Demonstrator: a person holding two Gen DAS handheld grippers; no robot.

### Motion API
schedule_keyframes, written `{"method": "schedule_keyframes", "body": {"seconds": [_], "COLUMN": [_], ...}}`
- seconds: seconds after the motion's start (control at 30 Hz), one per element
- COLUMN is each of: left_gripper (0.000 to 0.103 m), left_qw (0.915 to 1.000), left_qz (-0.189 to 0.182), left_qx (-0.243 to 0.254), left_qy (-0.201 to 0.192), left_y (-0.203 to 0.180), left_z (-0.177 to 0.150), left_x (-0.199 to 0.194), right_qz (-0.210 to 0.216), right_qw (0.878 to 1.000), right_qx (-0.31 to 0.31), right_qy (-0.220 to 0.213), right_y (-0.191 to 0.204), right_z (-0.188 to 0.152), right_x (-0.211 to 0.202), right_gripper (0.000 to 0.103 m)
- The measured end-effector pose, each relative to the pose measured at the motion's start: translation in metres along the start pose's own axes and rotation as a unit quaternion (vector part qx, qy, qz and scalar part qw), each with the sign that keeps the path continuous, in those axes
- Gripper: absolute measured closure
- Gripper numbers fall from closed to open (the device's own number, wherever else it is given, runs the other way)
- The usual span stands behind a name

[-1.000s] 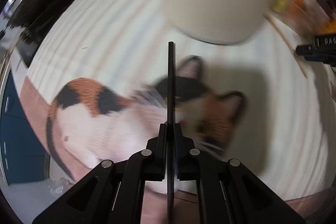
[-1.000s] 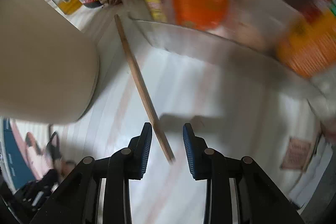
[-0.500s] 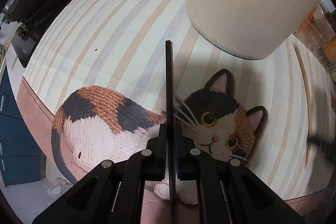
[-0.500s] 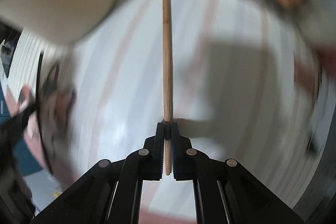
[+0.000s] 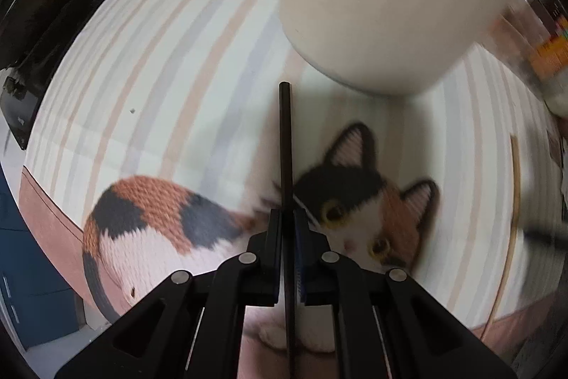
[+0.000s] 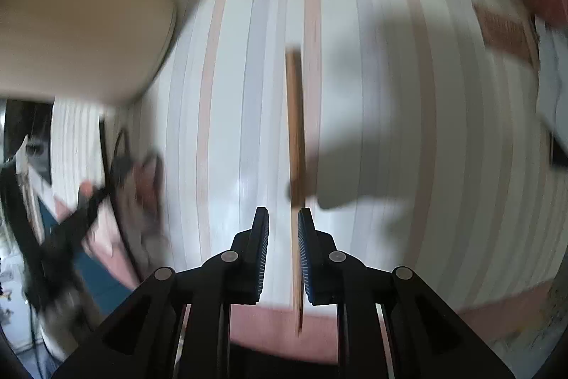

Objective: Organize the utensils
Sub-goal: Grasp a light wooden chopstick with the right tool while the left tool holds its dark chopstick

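While the black chopstick point(image 5: 285, 144) is clamped between the closed fingers of the left claw point(image 5: 287, 229) above the cat-patterned mat point(image 5: 149, 87), just short of the white container point(image 5: 383, 6), the wooden chopstick point(image 6: 295, 137) is seen between the parted fingers of the right claw point(image 6: 283, 226), apparently touching only one pad through the blur.

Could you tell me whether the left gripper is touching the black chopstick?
Touching: the left wrist view shows the left gripper closed tight against the black chopstick on both sides.
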State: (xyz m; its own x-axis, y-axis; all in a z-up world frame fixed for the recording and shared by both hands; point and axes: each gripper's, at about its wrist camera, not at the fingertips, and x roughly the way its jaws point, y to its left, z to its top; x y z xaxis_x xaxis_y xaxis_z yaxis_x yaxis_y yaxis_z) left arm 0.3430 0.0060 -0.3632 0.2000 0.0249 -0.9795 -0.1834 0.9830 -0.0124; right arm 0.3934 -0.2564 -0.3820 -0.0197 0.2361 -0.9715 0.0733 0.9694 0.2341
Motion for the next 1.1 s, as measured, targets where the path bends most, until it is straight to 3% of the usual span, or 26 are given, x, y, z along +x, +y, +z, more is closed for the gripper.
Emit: {"method": "schedule_keyframes", "body": {"seconds": [0.13,0.2,0.33,0.4,0.5,0.8,0.93,1.1], "left_gripper": [0.099,0.098,0.096,0.094,0.094,0.098,0.099,0.099], "left_qw": [0.9988,0.9976,0.994,0.9931,0.9937,0.9969,0.9974,0.9983], "left_qz": [-0.041,-0.059,-0.092,-0.1,-0.094,-0.029,-0.026,-0.034], "left_qx": [-0.001,-0.001,-0.017,-0.017,-0.004,0.06,0.059,0.048], "left_qy": [0.026,0.035,0.056,0.059,0.06,0.041,0.033,-0.003], "left_y": [-0.004,-0.002,0.013,0.017,0.017,-0.012,-0.013,-0.011], "left_z": [-0.012,-0.011,0.007,0.013,0.028,0.04,0.046,0.047], "left_x": [-0.001,0.0,0.007,0.009,0.011,0.011,0.013,-0.01], "right_qz": [-0.04,-0.046,-0.079,-0.065,-0.07,-0.092,-0.107,-0.063], "right_qw": [0.999,0.999,0.995,0.995,0.993,0.989,0.988,0.995], "right_qx": [-0.009,-0.018,-0.058,-0.065,-0.078,-0.093,-0.103,-0.077], "right_qy": [0.016,0.014,0.017,0.037,0.048,0.063,0.048,-0.001], "right_y": [0.002,0.011,0.035,0.039,0.047,0.059,0.075,0.068], "right_z": [0.04,0.046,0.045,0.042,0.042,0.047,0.041,0.026], "right_x": [0.019,0.019,0.02,0.022,0.022,0.027,0.029,0.015], "right_gripper": [0.086,0.086,0.095,0.095,0.095,0.095,0.095,0.096]}}
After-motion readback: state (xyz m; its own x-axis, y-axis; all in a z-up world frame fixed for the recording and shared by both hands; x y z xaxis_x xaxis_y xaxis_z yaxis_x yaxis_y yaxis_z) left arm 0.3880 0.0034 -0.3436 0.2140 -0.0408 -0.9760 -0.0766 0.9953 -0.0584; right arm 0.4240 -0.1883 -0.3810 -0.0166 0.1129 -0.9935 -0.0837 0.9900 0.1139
